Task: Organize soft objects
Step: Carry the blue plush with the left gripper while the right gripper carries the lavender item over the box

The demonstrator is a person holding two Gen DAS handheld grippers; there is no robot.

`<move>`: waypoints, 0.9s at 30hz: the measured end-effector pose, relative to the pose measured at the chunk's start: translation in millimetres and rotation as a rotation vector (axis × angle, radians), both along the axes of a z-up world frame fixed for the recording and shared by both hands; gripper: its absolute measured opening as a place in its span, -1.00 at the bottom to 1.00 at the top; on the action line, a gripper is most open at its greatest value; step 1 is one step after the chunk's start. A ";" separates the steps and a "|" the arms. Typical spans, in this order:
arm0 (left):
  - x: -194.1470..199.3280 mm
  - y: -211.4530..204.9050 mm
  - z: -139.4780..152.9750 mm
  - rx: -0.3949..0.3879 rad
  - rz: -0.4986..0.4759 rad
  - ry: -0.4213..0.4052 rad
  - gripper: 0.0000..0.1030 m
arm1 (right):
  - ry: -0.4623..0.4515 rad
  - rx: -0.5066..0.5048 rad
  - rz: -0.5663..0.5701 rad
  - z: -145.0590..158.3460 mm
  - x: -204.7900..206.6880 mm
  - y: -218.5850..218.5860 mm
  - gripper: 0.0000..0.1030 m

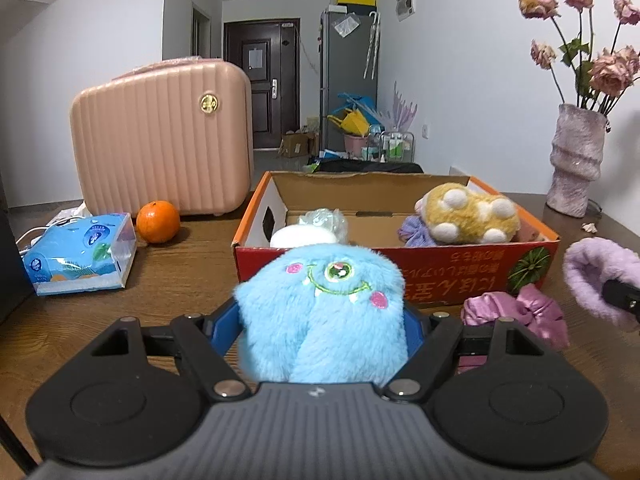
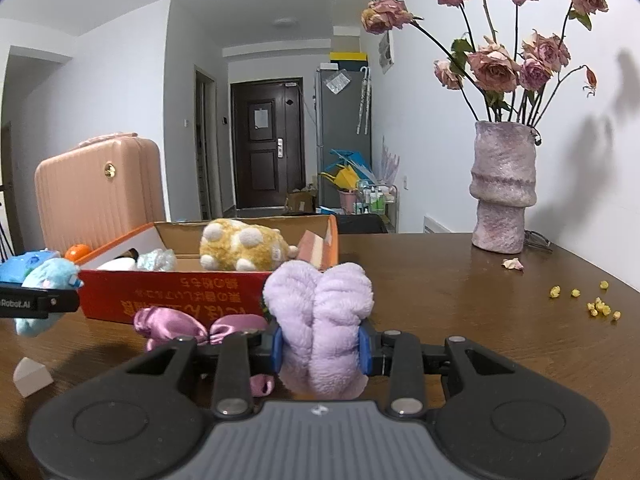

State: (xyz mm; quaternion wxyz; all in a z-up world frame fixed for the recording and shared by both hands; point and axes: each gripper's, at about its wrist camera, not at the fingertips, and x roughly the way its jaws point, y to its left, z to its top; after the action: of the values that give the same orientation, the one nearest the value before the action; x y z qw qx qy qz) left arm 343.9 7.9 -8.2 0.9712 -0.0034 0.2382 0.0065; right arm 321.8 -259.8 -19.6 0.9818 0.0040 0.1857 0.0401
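Sky-blue furry one-eyed monster plush showing pink cheeks, green stitched grin. Lilac fluffy plush scrunchie looking plain. Shiny mauve satin scrunchie gleaming. Red-and-orange cardboard box carrying orange lettering and a melon print. Mustard plush toy with white spots sitting inside. Ribbed pink suitcase; dark brown wooden desk; mottled lilac vase.

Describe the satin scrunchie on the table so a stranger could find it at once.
Start at the red cardboard box in the middle of the wooden table. The scrunchie lies on the table against the box's near wall, outside it, towards the vase end. It is shiny, crinkled pink-purple satin; the lilac piece nearby is matte and fluffy, and sits in the right gripper.
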 end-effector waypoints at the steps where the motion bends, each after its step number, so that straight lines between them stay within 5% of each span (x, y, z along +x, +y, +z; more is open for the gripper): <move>1: -2.0 -0.7 1.4 -0.001 0.000 -0.006 0.51 | -0.005 0.002 0.007 0.8 -1.2 1.3 -0.35; 27: 2.8 -9.3 55.1 -0.062 0.069 -0.150 0.52 | -0.150 0.014 0.168 37.6 7.7 66.5 -0.34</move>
State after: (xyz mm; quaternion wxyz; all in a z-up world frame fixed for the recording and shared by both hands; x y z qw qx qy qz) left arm 346.8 -1.4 46.9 0.9849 -0.0423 0.1646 0.0321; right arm 329.5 -193.3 17.9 0.9861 -0.0078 0.1109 0.1237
